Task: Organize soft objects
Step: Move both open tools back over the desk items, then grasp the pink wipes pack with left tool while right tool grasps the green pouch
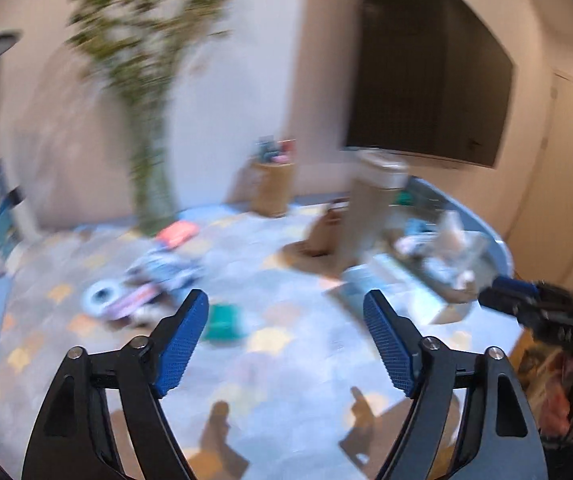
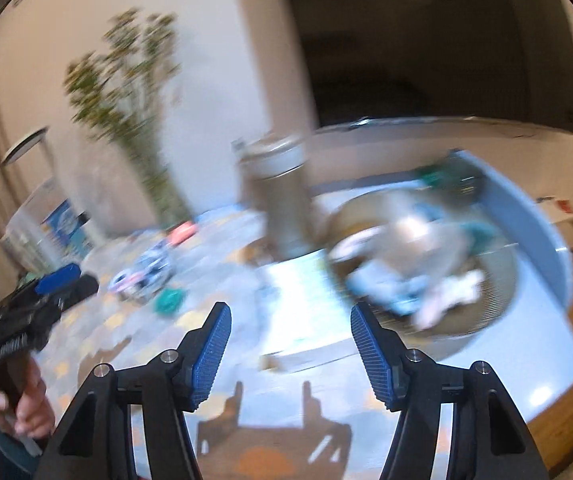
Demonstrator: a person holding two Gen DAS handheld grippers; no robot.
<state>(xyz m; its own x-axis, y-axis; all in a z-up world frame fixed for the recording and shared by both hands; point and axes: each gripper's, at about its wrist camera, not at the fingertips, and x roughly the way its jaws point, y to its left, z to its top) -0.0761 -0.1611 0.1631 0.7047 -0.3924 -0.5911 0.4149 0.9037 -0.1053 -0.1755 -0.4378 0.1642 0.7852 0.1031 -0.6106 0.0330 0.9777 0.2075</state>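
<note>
From the left wrist, the left gripper (image 1: 286, 312) hangs with its blue pads spread wide and nothing between them, above a table (image 1: 294, 364) covered in a blue cloth with pale patches; the whole frame is smeared by blur. Loose soft things lie well ahead of it: a teal bundle (image 1: 224, 322) nearest, a heap of patterned fabric (image 1: 158, 276) beyond, and a pink piece (image 1: 176, 234) near the foot of a tall vase of greenery (image 1: 148, 184). To the right sits a shallow round basket (image 1: 442, 264) holding pale and light-blue cloth, with a tall canister (image 1: 370, 204) just behind it and a wooden holder (image 1: 272, 190) of small items farther back. The right gripper (image 1: 506, 292) enters at the right edge. From the right wrist, the right gripper (image 2: 290, 316) is likewise released and empty, aimed between a sheet of paper (image 2: 302, 300) and the basket (image 2: 486, 304), where white, blue and pinkish cloths are piled; the teal bundle (image 2: 170, 300) lies to the left, near the left gripper (image 2: 54, 288). The risk, judging from the blur, is a hasty reach: wide fingers could clip the canister (image 2: 282, 200) or the vase, or snag the tablecloth along with a cloth.
</note>
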